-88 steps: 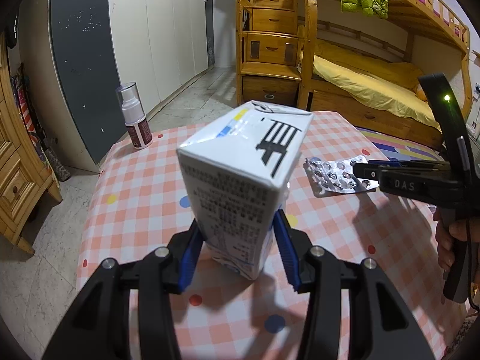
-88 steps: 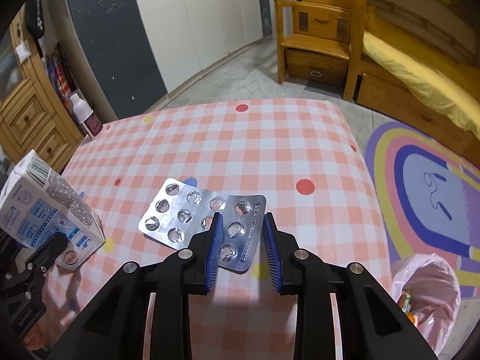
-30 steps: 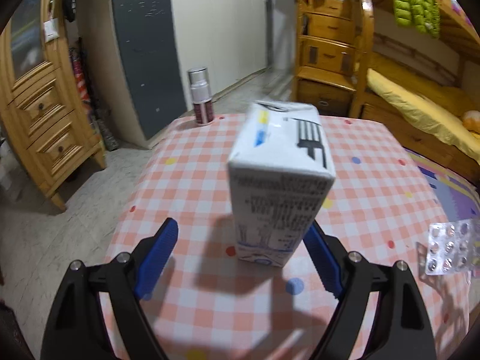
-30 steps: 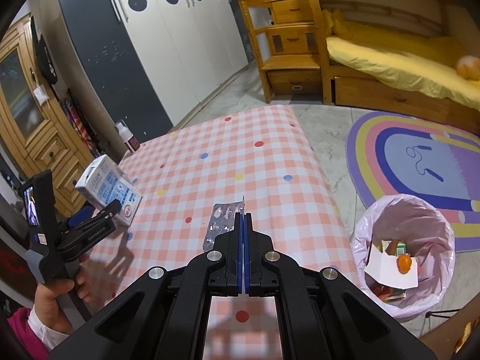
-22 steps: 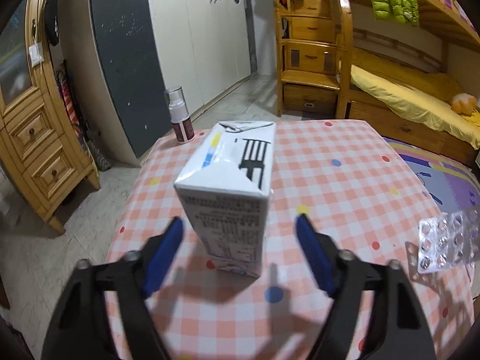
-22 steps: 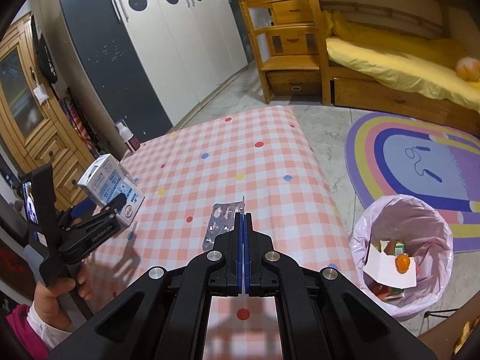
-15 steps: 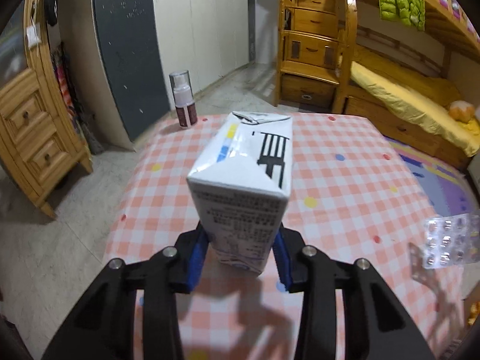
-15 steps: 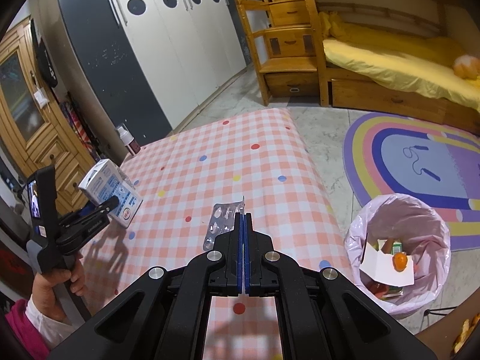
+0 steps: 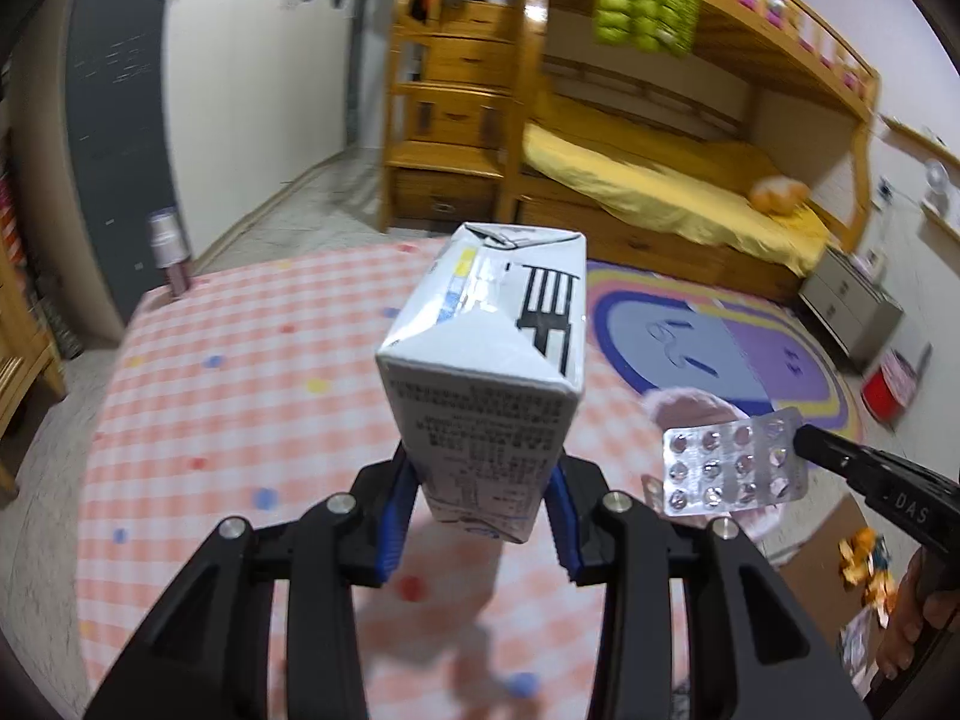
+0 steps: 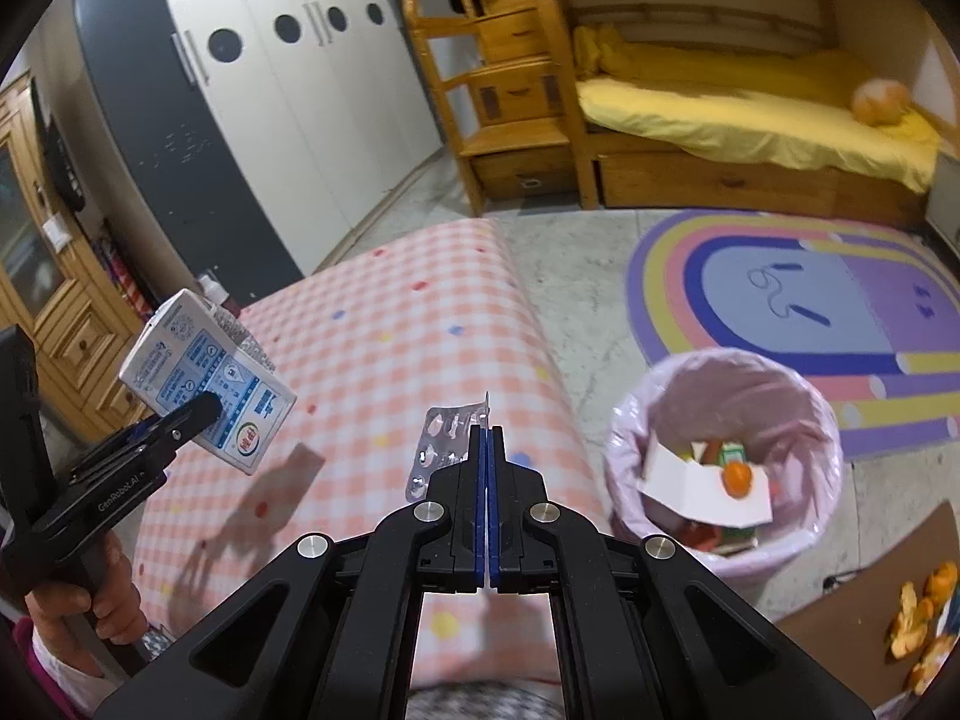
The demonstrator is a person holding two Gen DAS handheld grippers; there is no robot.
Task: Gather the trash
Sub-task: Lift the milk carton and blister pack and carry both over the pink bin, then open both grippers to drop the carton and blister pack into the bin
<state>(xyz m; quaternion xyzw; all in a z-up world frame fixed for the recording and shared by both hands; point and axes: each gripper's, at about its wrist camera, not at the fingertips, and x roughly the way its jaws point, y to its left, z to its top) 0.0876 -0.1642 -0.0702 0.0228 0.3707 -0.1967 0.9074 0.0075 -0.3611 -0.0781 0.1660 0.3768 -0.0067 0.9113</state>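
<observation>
The left view is blurred, so the table (image 9: 198, 420) pattern and the small bottle (image 9: 170, 252) at 10 o'clock are hard to make out. The carton (image 9: 492, 384) fills the middle of that view and hides the table part behind it; its small print is too soft to read. The blister pack (image 9: 729, 468) covers most of the bin there, only a pink edge shows above and below it. In the right view the pack (image 10: 447, 438) is seen almost edge-on, and its lower part is cut off by the gripper body.

The left gripper (image 9: 480, 516) has just been closing, and now its blue pads clamp the lower end of the carton, which is lifted off the table and tilted. The right gripper (image 10: 485, 444) is fully clenched on one edge of the pack, holding it in the air at 4 o'clock of the carton in the left view.

The bin (image 10: 720, 462) with pink bag stands on the floor at 3 o'clock of the right gripper, just beside the table edge. Inside are white paper and some orange and green trash. Orange peels (image 10: 918, 624) lie on cardboard at 4 o'clock. A rug (image 10: 792, 312) lies behind the bin, and a bunk bed (image 10: 720, 102) at 1 o'clock. A hand (image 10: 84, 606) grips the left handle at 8 o'clock.
</observation>
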